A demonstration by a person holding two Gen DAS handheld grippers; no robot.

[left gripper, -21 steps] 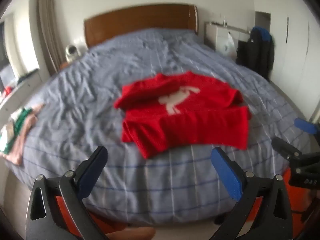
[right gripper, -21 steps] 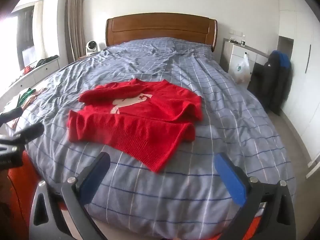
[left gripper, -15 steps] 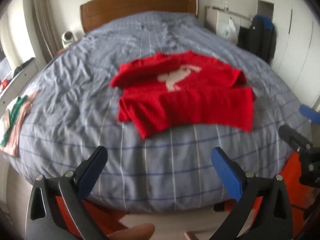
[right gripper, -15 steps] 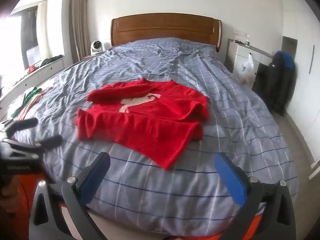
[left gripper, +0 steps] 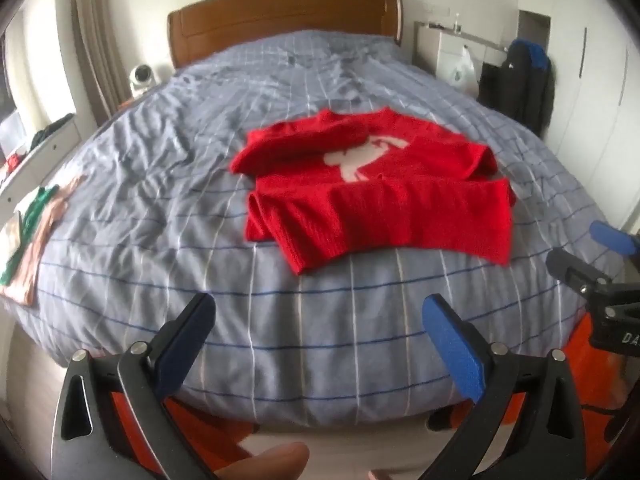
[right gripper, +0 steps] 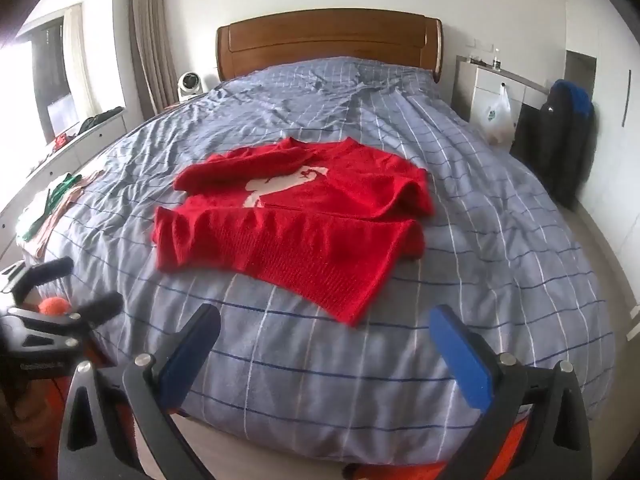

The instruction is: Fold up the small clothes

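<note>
A red knitted sweater [left gripper: 372, 196] [right gripper: 296, 220] with a white figure on its chest lies partly folded on the bed, one sleeve laid across the top and the hem doubled over toward me. My left gripper [left gripper: 320, 320] hangs open over the near edge of the bed, well short of the sweater, nothing between its blue pads. My right gripper [right gripper: 324, 332] is likewise open and empty above the bed's front edge. Each gripper shows at the side of the other's view: the right gripper [left gripper: 592, 256] and the left gripper [right gripper: 68, 284].
The bed [right gripper: 460, 184] has a grey-blue checked cover and a wooden headboard [right gripper: 328, 40]. A small pile of green and pink clothes [left gripper: 28, 232] lies at its left edge. A dark jacket [right gripper: 564, 140], a white cabinet [right gripper: 492, 84] and a bag stand right.
Both views have shifted a little: the sweater now sits slightly further right and lower in each. The left gripper shows closer in the right wrist view. Both grippers stay wide open.
</note>
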